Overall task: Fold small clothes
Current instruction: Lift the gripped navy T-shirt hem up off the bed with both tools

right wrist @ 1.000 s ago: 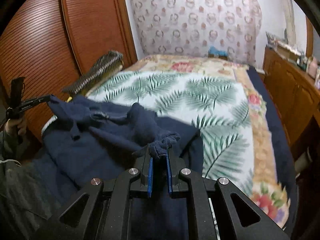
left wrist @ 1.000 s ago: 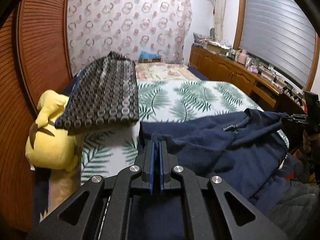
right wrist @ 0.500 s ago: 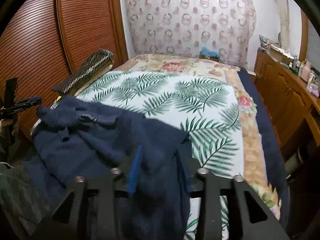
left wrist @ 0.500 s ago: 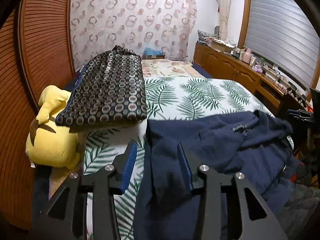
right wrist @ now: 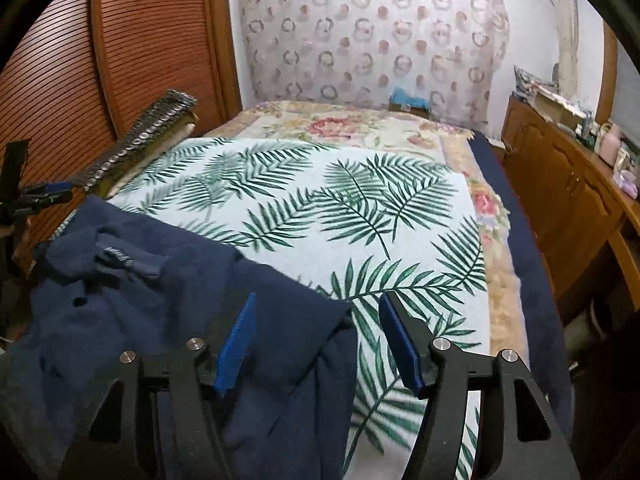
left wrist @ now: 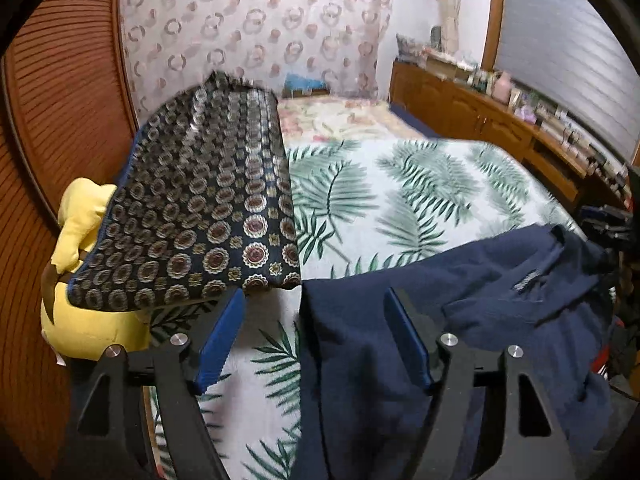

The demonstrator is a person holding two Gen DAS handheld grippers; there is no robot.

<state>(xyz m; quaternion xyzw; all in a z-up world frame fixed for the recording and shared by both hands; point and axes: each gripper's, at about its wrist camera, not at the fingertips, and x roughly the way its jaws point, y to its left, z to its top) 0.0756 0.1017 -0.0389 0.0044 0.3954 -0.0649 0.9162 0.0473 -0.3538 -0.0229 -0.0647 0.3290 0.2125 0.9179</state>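
Start at your left tongs [left wrist: 314,338]: their jaws have just been opening and now stand spread, with the left edge of the navy garment [left wrist: 460,320] running up between the blue pads but pinched by neither. The cloth lies slack on the near edge of the bed [left wrist: 400,184], its long axis running across that edge from one hand to the other. Moving right, the bunched collar sits in the middle of the garment — nearer your left hand than your right in the right wrist view. Your right tongs [right wrist: 316,332] have also just been opening and are spread too, straddling the garment's right corner, nothing gripped. So each hand is at its own end; the coming fold likely turns on which end you re-grip.

The near part of the garment drops off the bed's near edge behind the tongs — hidden. The left view is smeared, so the collar's detail is unclear there.
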